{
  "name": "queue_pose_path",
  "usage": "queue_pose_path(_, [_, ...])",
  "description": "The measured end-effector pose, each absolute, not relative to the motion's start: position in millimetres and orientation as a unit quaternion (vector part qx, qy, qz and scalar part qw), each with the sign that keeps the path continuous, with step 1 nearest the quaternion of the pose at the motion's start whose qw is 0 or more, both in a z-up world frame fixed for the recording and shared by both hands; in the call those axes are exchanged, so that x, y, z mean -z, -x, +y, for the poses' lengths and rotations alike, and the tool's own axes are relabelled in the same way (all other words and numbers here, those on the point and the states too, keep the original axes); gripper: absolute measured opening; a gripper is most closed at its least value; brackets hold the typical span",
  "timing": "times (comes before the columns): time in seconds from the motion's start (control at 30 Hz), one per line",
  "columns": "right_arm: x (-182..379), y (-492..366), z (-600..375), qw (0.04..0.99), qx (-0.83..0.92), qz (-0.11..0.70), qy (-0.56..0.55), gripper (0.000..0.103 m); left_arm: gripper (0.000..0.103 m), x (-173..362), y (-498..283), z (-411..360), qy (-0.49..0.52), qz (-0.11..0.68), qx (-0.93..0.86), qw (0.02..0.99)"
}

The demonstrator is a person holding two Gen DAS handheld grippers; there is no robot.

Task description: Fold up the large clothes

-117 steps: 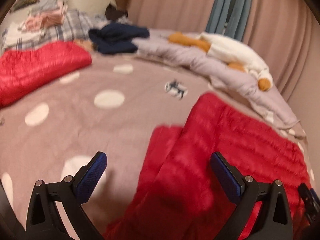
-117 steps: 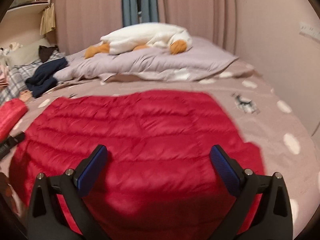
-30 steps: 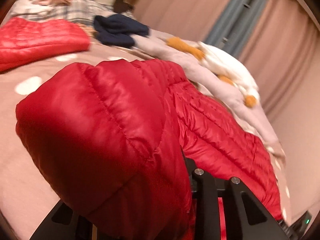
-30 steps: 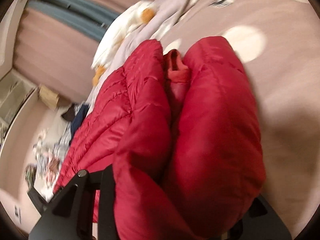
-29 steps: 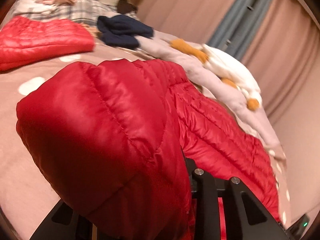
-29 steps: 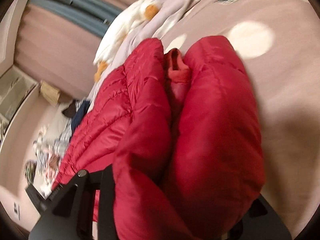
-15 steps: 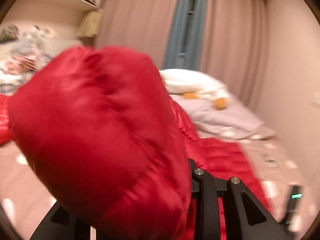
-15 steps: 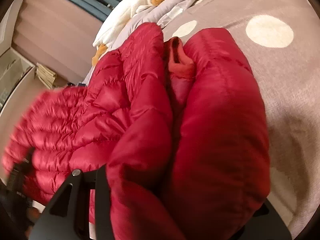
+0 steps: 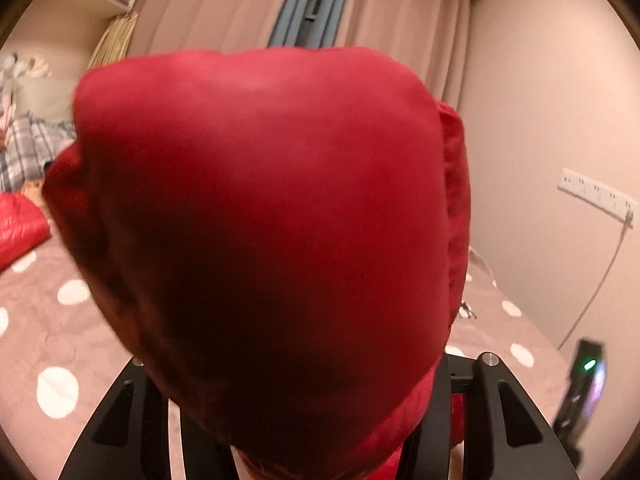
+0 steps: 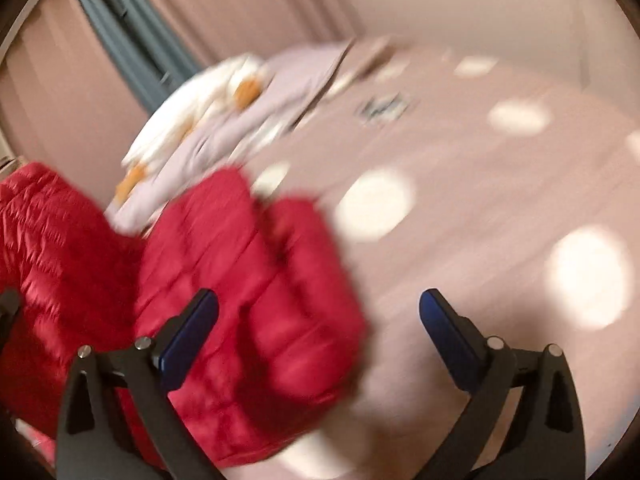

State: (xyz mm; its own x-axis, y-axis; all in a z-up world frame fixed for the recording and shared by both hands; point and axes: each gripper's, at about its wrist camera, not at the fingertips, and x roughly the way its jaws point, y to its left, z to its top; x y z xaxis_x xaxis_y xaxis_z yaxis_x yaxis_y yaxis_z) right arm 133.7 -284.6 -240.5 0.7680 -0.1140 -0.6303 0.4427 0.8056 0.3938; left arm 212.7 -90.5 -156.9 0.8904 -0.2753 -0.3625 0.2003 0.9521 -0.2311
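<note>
Red quilted puffer jacket [image 9: 272, 216] bulges up between the jaws of the left gripper [image 9: 316, 432], and its shiny fabric fills most of that wrist view and hides the fingertips. Those jaws are opening with the jacket between them; whether the pads press on the cloth cannot be told, as the fabric covers them.

Right gripper [image 10: 320, 320] has its jaws opening too and standing wide, both blue pads in plain sight with nothing pinched. Its left pad [image 10: 188, 332] lies over the jacket's folded edge in the picture, while its right pad [image 10: 448, 332] lies over bare bedspread. Seen from this side, the jacket [image 10: 224, 304] sits as a thick bunched mass on the bed at the lower left, with another part of it raised at the far left edge. The view is blurred, so the seams are hard to make out.

Beneath lies the dusty-pink bedspread with white round spots [image 10: 480, 208]. Beyond the jacket rests a lilac pillow [image 10: 248, 120] with a white and orange plush toy [image 10: 208, 96] on it. Farther off hang pink curtains with a blue-grey strip [image 9: 316, 0]. At the left, another red quilted garment [image 9: 20, 224] lies on the bed near a plaid cloth [image 9: 28, 148]. A white socket strip [image 9: 596, 196] is fixed to the right wall.
</note>
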Motion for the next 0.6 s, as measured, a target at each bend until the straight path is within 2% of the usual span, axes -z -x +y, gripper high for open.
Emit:
queue_pose_path(0.1, [227,-120,-296,0.908,0.188,0.267,-0.264,0.101,0.057,156,-216,-96,0.088,0.21,0.138,0.964])
queue_pose_path(0.27, [212,-105,-303,0.915,0.231,0.224,-0.242,0.102,0.082,157,-219,-105,0.111,0.21,0.17,0.956])
queue_pose_path(0.47, [200,-97,-311,0.921,0.257,0.197,-0.217,0.102,0.094,152,-210,-113,0.107,0.217,0.234,0.942])
queue_pose_path(0.6, [194,-90,-318,0.925,0.257,0.18,-0.216,0.102,0.095,147,-210,-116,0.142,0.228,0.302,0.915])
